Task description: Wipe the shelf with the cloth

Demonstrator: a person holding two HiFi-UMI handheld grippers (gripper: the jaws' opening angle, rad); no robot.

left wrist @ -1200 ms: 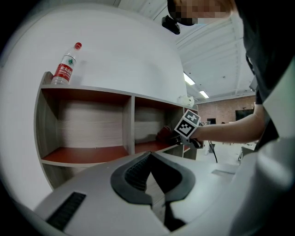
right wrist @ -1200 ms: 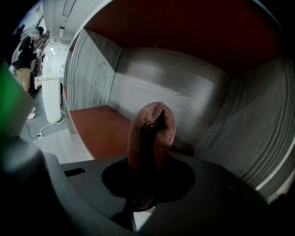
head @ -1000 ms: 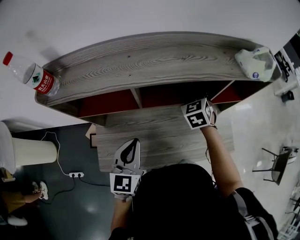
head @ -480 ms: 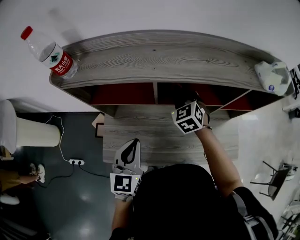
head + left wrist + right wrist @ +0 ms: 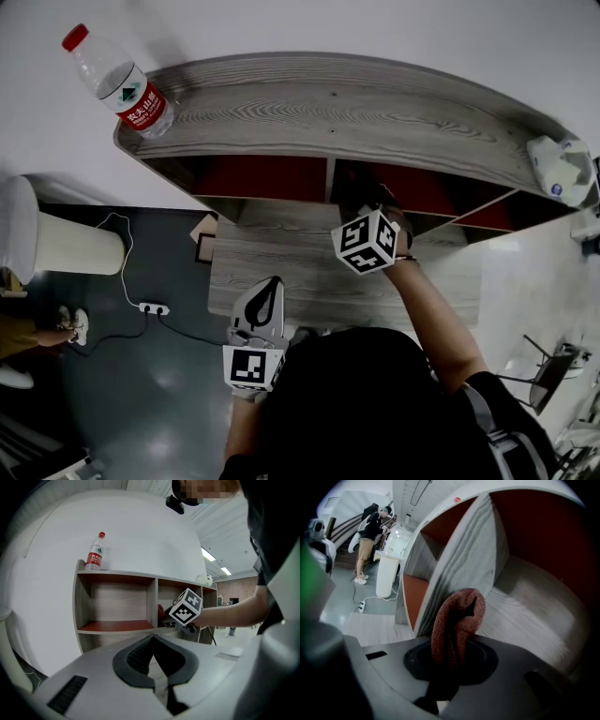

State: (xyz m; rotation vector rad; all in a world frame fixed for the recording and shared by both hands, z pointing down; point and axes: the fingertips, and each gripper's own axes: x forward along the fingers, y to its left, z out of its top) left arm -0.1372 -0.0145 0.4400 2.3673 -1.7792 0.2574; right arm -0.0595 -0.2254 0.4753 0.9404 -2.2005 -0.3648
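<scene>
Our right gripper [image 5: 452, 641] is clamped on the rust-brown cloth [image 5: 457, 616] inside the shelf [image 5: 309, 117], beside a divider [image 5: 464, 559]. Our left gripper [image 5: 152, 660] hangs back, closed and empty. We judge the wipe needs firm downward pressure and long, overlapping strokes into the corners.

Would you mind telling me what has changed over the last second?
The right tool, shut on the cloth, slid leftward along the middle compartment of the shelf toward its left divider. The left tool stayed shut and empty, low in front; the bottle stayed on top.
</scene>
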